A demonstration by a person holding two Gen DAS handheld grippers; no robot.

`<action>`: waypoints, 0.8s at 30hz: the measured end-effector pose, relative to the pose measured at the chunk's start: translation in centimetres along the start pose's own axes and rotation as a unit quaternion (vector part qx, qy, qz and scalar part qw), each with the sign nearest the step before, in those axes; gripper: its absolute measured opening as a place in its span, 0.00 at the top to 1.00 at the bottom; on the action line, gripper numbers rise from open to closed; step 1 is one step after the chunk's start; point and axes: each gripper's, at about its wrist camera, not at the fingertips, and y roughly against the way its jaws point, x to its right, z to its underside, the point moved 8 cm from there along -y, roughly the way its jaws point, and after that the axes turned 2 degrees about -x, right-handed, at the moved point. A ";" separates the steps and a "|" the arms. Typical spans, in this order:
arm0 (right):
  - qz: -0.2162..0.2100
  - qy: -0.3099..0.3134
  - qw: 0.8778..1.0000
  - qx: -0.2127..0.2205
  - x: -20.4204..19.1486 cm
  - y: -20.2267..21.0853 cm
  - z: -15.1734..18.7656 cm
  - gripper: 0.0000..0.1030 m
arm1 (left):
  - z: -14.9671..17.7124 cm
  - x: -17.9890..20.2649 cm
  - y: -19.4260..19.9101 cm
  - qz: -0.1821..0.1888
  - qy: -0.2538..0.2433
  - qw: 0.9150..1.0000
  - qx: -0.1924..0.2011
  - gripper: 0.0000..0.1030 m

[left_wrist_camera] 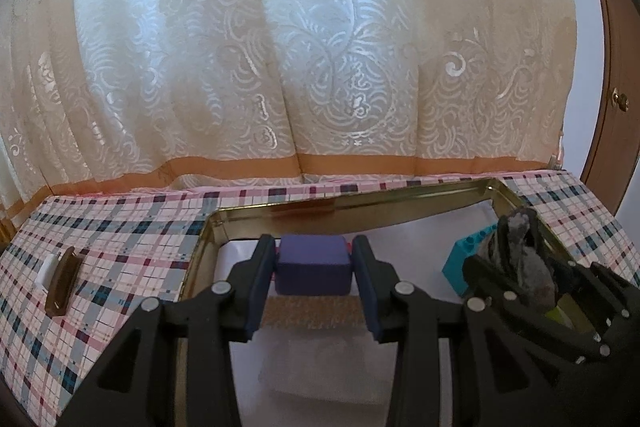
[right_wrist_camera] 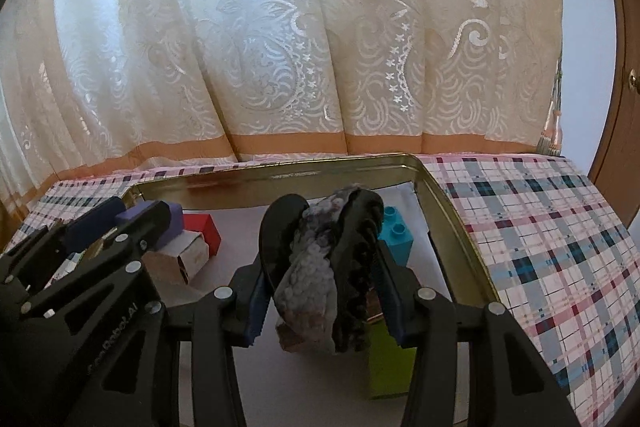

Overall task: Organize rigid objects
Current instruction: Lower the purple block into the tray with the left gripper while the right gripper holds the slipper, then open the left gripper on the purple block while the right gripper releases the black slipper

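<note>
My left gripper is shut on a purple block and holds it over the left part of a gold tin tray. It also shows in the right wrist view, above a cardboard box and a red block. My right gripper is shut on a black hair claw with grey fuzzy trim over the tray's right part; it shows in the left wrist view too. A teal brick and a green block lie in the tray.
The tray sits on a plaid tablecloth. A gold clip on a white piece lies on the cloth at left. A lace curtain hangs behind. A wooden door is at the right.
</note>
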 end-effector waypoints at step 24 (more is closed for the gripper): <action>-0.027 0.006 1.000 -0.012 -0.6 -0.6 0.1 0.51 | 1.1 -1.0 -0.3 -0.006 0.013 0.999 -0.029 0.63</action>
